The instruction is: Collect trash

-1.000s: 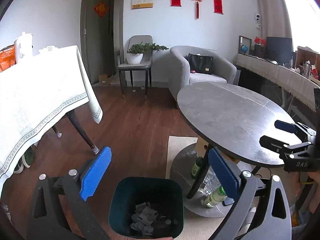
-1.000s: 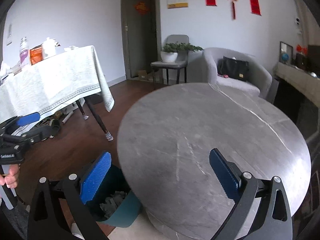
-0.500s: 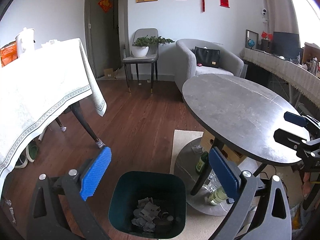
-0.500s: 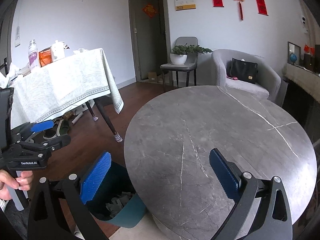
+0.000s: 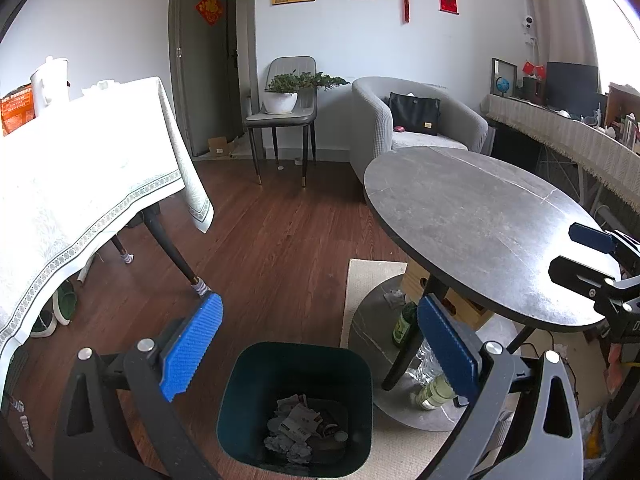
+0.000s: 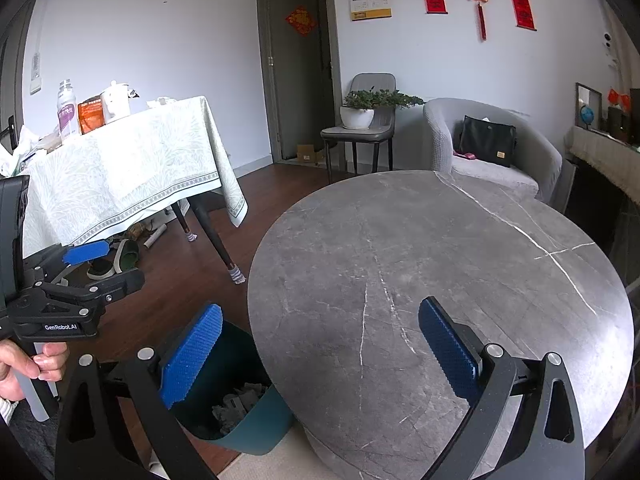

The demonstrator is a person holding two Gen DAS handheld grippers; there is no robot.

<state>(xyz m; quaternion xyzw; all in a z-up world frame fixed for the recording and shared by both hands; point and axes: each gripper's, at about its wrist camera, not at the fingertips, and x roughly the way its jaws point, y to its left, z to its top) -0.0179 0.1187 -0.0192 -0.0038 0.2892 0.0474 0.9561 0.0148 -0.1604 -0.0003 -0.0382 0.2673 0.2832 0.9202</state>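
A dark teal trash bin [image 5: 296,408] stands on the floor beside the round grey table [image 5: 480,224]; crumpled paper trash [image 5: 296,432] lies in its bottom. My left gripper [image 5: 320,348] is open and empty, held above the bin. My right gripper [image 6: 320,348] is open and empty over the near edge of the table top [image 6: 440,264], with the bin [image 6: 236,408] below to its left. The right gripper also shows at the right edge of the left wrist view [image 5: 580,256], and the left gripper at the left edge of the right wrist view [image 6: 96,264].
Bottles [image 5: 404,320] and clutter sit on the table's lower shelf. A cloth-covered table [image 5: 80,184] stands at the left, a chair with a potted plant [image 5: 284,96] and a grey armchair [image 5: 416,120] at the back. A beige rug [image 5: 368,276] lies under the round table.
Both cameras have drawn back and risen a little, so the bin and table look farther off. Both grippers stay open and empty.
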